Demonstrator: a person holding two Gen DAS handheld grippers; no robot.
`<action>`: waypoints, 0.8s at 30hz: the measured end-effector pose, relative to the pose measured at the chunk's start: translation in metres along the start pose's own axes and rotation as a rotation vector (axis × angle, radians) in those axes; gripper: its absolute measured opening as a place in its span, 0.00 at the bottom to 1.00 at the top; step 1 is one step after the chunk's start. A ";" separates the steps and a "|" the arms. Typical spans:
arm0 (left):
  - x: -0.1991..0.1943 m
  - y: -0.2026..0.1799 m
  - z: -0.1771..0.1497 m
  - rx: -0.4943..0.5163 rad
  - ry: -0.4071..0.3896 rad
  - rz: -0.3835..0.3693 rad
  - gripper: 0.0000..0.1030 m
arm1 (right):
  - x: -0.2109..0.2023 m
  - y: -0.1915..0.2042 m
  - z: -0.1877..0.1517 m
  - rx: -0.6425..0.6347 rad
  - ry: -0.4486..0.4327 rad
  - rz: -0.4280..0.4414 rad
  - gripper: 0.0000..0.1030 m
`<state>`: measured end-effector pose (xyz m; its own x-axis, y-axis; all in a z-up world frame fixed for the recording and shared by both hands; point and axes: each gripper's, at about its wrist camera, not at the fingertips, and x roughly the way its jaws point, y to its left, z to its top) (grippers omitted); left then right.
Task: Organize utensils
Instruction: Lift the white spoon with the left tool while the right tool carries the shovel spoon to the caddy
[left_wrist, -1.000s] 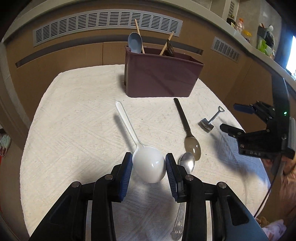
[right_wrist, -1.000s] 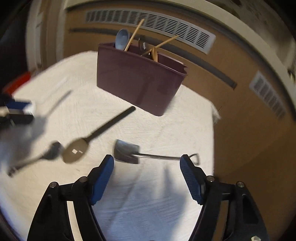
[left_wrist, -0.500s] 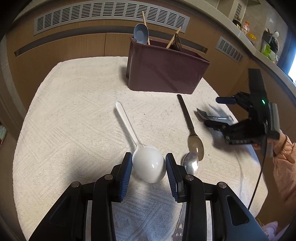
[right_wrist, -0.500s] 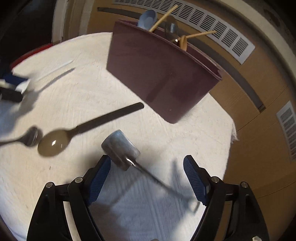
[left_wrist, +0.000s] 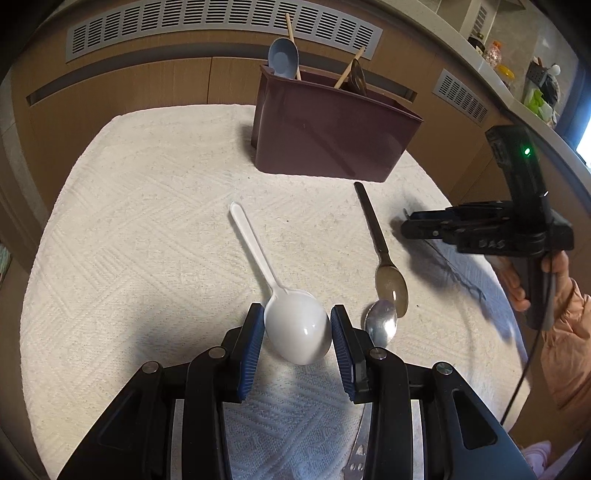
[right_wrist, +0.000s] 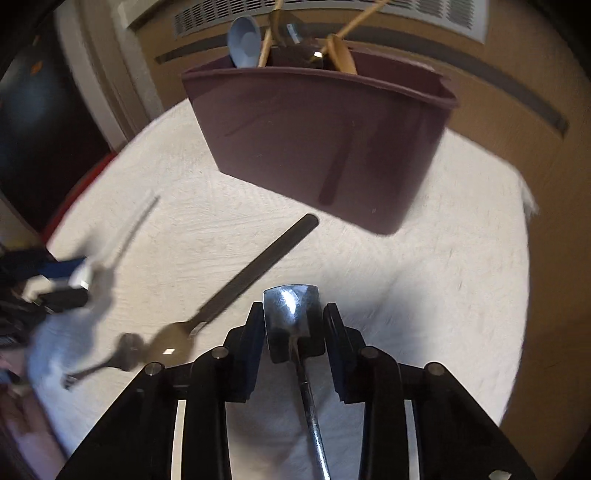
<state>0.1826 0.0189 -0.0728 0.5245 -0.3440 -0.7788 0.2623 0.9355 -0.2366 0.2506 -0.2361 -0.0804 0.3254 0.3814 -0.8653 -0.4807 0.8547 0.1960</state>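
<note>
My left gripper (left_wrist: 297, 332) is shut on the bowl of a white plastic spoon (left_wrist: 295, 332), whose handle points toward the maroon utensil bin (left_wrist: 332, 136). My right gripper (right_wrist: 293, 321) is shut on the scoop of a small metal shovel-shaped spoon (right_wrist: 291, 314), with its handle running back between the fingers. It is seen in the left wrist view (left_wrist: 410, 227) at the right, above the cloth. A black-handled brown spoon (left_wrist: 384, 258) and a silver spoon (left_wrist: 380, 323) lie on the white cloth (left_wrist: 147, 221).
The bin (right_wrist: 332, 140) holds a blue spoon (right_wrist: 243, 42), chopsticks and wooden utensils. The black-handled spoon (right_wrist: 243, 280) and silver spoon (right_wrist: 122, 354) lie left of my right gripper. Wooden cabinets with vents stand behind the table.
My right gripper has closed on the metal shovel spoon and turned to face the bin. My left gripper keeps its hold on the white spoon.
</note>
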 end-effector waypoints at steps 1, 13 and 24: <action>0.000 -0.001 0.000 0.004 0.006 0.000 0.37 | -0.005 -0.002 -0.001 0.029 -0.007 0.004 0.28; -0.024 -0.015 0.000 0.041 -0.068 -0.041 0.37 | -0.066 0.014 -0.017 0.173 -0.223 -0.096 0.28; -0.092 -0.058 0.027 0.181 -0.358 -0.009 0.37 | -0.120 0.042 -0.021 0.149 -0.385 -0.097 0.27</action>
<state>0.1415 -0.0055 0.0283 0.7624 -0.3884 -0.5177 0.3897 0.9141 -0.1118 0.1748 -0.2531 0.0218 0.6573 0.3760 -0.6532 -0.3187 0.9240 0.2113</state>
